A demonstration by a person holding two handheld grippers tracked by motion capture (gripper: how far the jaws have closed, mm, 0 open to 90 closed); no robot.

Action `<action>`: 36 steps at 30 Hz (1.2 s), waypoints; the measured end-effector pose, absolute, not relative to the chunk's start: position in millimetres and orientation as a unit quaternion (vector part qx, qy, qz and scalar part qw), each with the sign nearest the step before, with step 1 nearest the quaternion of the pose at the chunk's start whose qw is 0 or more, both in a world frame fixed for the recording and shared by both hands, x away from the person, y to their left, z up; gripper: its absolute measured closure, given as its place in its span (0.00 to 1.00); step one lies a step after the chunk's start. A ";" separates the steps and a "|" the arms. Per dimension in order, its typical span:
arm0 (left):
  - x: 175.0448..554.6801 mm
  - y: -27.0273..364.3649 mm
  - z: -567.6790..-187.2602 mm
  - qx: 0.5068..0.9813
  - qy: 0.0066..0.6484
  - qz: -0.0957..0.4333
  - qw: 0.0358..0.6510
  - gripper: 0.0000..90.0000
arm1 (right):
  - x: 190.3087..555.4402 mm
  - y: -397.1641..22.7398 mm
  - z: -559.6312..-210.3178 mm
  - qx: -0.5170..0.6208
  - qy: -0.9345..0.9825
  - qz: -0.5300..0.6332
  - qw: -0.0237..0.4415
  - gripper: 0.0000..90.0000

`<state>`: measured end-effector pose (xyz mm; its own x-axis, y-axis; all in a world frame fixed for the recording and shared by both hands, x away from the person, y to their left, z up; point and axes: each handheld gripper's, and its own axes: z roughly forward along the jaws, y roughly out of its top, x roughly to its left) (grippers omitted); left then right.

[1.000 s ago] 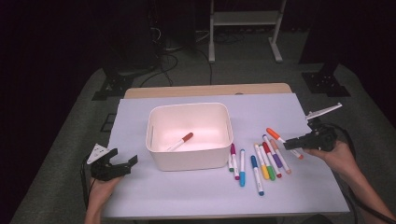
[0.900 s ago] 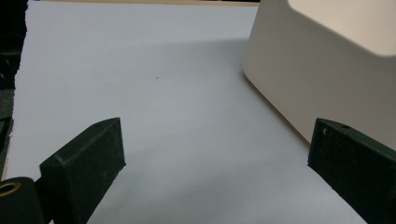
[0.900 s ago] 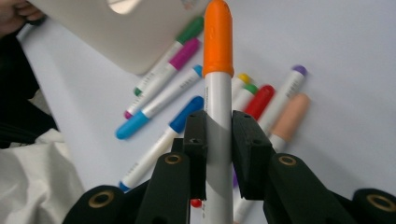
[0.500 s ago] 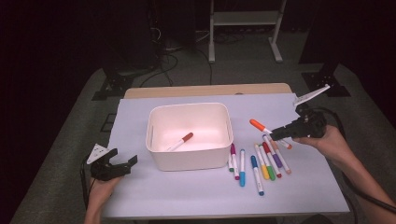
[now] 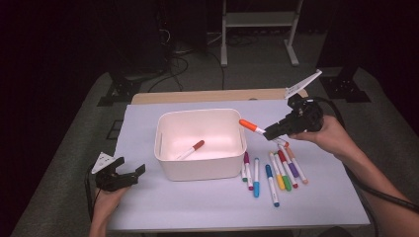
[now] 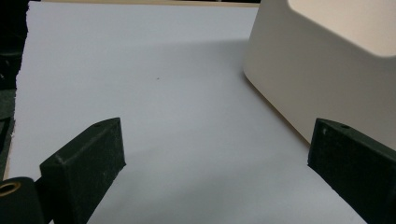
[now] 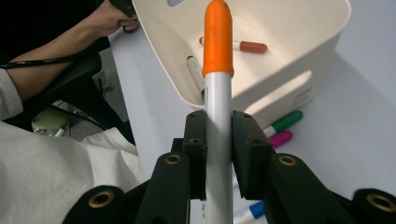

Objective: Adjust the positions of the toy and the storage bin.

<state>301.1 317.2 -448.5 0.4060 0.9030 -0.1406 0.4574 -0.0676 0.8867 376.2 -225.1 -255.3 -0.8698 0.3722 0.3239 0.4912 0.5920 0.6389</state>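
The right tool (image 5: 269, 132) has lifted the orange-capped marker (image 5: 252, 127) off the worktop (image 5: 197, 207) and carried it from the marker row (image 5: 276, 170) toward the white bin (image 5: 200, 170). Its jaws are clamped on the barrel, cap end over the bin's right rim. 1 red-capped marker (image 5: 191, 149) lies inside already, so release probably comes next. The left tool (image 5: 121, 175) rests wide open and empty beside the bin.
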 end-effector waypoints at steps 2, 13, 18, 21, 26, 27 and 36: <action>301.0 317.3 -448.4 0.692 0.491 0.235 0.474 0.03 | 377.7 -219.1 -254.0 -0.236 -0.890 -0.381 0.081 0.84; 301.1 317.3 -448.4 0.691 0.491 0.235 0.476 0.03 | 385.3 -180.1 -244.0 -0.206 -0.902 -0.367 0.092 0.84; 301.0 317.9 -448.3 0.689 0.491 0.235 0.478 0.03 | 390.1 -158.1 -242.3 -0.187 -0.910 -0.357 0.099 0.84; 301.1 317.7 -448.2 0.688 0.491 0.234 0.479 0.03 | 391.8 -146.4 -243.1 -0.180 -0.913 -0.351 0.105 0.84; 301.3 317.2 -447.9 0.690 0.489 0.233 0.479 0.03 | 395.8 -129.0 -246.1 -0.167 -0.918 -0.341 0.111 0.84; 301.3 317.2 -447.9 0.691 0.489 0.234 0.479 0.03 | 396.9 -125.7 -247.1 -0.165 -0.919 -0.341 0.112 0.84; 300.7 318.2 -448.2 0.691 0.489 0.233 0.479 0.03 | 407.6 -101.2 -258.7 -0.154 -0.924 -0.327 0.124 0.84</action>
